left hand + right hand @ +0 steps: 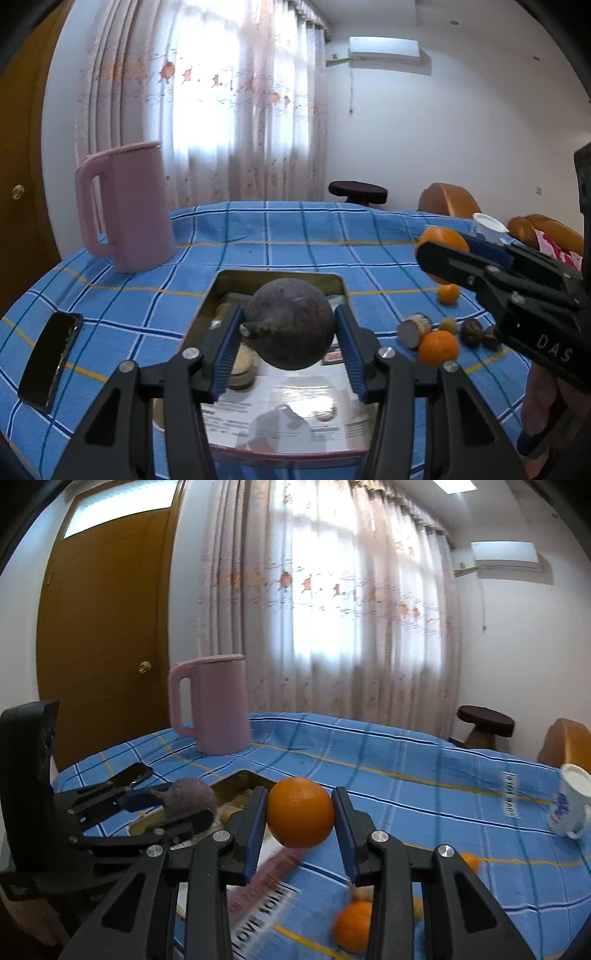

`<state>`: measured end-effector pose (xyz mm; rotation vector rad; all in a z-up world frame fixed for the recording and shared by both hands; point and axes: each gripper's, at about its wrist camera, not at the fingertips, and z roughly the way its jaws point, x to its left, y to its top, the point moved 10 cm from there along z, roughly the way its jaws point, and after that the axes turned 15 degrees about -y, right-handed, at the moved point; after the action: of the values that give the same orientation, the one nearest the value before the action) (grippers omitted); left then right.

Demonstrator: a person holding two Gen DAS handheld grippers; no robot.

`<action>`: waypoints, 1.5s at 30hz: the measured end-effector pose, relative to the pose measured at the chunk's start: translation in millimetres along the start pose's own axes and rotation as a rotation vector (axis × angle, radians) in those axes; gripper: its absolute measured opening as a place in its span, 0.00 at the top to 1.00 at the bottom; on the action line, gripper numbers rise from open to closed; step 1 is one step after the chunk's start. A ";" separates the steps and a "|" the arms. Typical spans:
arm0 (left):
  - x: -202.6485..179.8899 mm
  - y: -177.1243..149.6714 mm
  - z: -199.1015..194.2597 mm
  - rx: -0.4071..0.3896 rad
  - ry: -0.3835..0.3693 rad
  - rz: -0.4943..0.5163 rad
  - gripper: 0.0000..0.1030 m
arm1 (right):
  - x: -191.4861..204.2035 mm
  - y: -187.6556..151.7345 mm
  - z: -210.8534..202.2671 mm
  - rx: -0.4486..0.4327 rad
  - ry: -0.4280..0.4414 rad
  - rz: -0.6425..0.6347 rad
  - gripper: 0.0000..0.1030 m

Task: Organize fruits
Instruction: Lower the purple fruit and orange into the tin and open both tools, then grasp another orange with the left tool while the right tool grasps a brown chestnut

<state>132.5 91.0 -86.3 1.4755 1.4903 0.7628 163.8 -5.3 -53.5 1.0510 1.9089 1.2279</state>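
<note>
Nearest the left wrist lens, the left gripper (290, 328) is clamped on one dark purple fruit (290, 325), held above one metal tin (280, 277) with a few pale round items inside. The right gripper (299, 812) is clamped on one orange (300, 812), lifted above the blue plaid cloth (295, 236). To the right of the left tongs lie two more oranges (438, 347), plus about four small brownish items. One pink jug (125, 206) stands far left, one phone (50, 358) near left.
</note>
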 end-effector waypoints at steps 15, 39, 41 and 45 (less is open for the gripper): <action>50.0 -19.5 3.1 0.054 0.053 -0.071 0.50 | 56.7 -32.3 46.6 0.117 0.058 -0.082 0.64; 44.6 -1.5 -17.7 -0.035 0.068 -0.073 0.15 | 43.9 -40.6 52.7 0.183 0.016 -0.079 0.44; 31.6 5.7 -21.7 -0.057 0.043 -0.052 0.13 | 29.5 -35.5 37.0 0.147 -0.008 -0.082 0.44; -1.5 11.8 -15.3 -0.066 -0.030 -0.021 0.08 | -21.9 -34.2 7.8 0.119 -0.093 -0.040 0.42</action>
<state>123.9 93.2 -69.0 1.4141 1.4431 0.7669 171.1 -29.5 -86.2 1.1063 1.9415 1.0361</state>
